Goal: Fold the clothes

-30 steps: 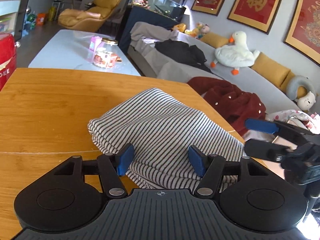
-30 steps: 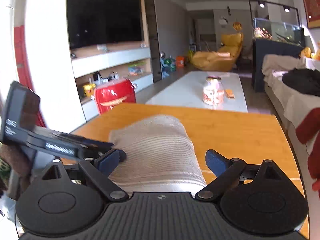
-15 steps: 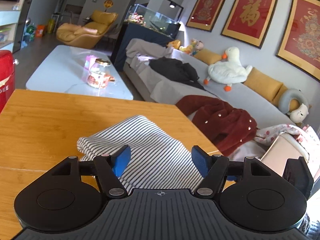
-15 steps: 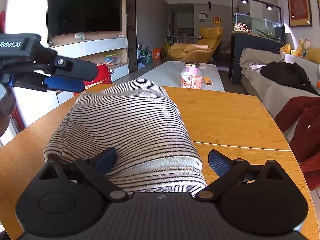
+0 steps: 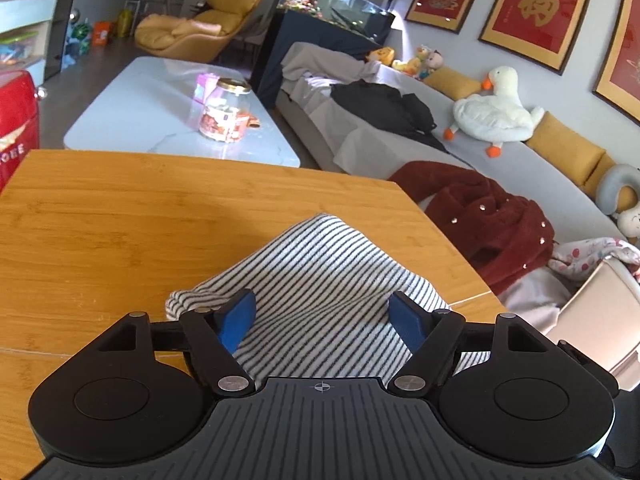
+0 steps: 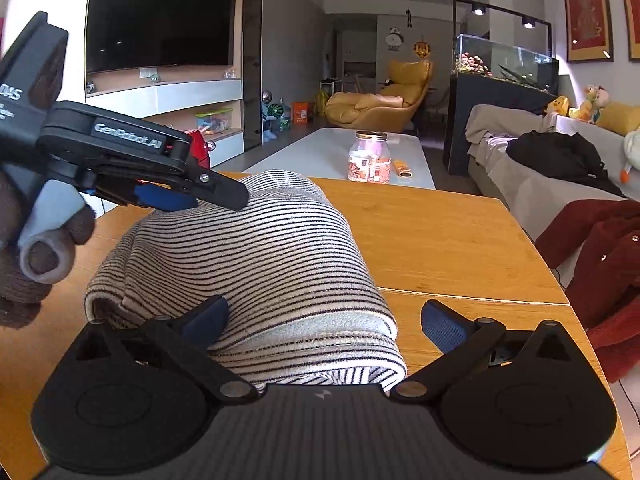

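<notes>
The left claw (image 6: 188, 196) has dropped onto the striped garment (image 6: 256, 256), spread like the right claw (image 6: 324, 320); a jar (image 6: 369, 157) stands at 12 o'clock beyond the counter (image 6: 440, 240).

A folded garment (image 6: 256, 264) is laid on the wooden table (image 6: 452, 240), toward its near edge. The left gripper (image 6: 188, 200) is positioned over the garment's far left part, seemingly touching the top. The right gripper (image 6: 324, 326) is placed at the garment's near end, one finger against the fabric, the other out past its right side. Behind the wooden table a coffee table (image 5: 160, 120) is set, with a jar (image 5: 224, 110) on it. A sofa (image 5: 500, 168) is located to the right, with a coat (image 5: 484, 220) and a plush goose (image 5: 496, 110) on it. An armchair (image 5: 196, 28) is placed beyond the coffee table.
</notes>
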`<act>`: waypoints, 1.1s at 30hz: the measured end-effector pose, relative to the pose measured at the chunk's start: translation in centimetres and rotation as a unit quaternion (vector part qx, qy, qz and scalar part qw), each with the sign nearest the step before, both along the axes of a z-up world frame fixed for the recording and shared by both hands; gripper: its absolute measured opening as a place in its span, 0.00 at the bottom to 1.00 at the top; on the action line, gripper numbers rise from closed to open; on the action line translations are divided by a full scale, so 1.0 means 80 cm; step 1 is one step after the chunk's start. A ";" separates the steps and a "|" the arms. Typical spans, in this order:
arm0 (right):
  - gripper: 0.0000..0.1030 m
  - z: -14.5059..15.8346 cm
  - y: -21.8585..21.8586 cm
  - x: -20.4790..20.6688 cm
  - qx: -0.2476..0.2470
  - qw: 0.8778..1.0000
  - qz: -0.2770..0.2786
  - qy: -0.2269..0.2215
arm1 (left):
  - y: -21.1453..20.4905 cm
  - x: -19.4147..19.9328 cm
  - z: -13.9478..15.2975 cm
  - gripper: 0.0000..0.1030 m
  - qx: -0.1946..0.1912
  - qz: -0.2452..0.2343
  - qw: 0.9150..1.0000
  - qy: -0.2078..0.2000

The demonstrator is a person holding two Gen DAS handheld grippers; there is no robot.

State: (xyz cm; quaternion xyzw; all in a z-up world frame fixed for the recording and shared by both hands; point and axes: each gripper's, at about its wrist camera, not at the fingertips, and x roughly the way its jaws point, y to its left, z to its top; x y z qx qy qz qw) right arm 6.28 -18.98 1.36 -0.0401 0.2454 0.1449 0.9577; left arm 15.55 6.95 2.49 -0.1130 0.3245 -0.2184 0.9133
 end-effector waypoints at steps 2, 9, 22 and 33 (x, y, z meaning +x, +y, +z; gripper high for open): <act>1.00 0.000 -0.002 -0.001 0.003 1.000 0.000 0.002 | 0.001 -0.027 0.011 0.82 -0.001 -0.001 1.000 -0.013; 1.00 0.002 -0.005 -0.005 0.013 1.000 0.000 0.006 | 0.009 -0.083 0.002 0.78 -0.005 -0.033 0.999 0.000; 0.57 0.039 -0.068 0.024 0.127 0.992 0.004 0.023 | 0.023 -0.068 -0.025 0.80 0.011 -0.020 0.999 0.033; 0.83 0.032 -0.031 0.035 0.071 0.995 0.048 0.058 | 0.042 -0.073 -0.025 0.84 0.022 0.001 0.999 0.025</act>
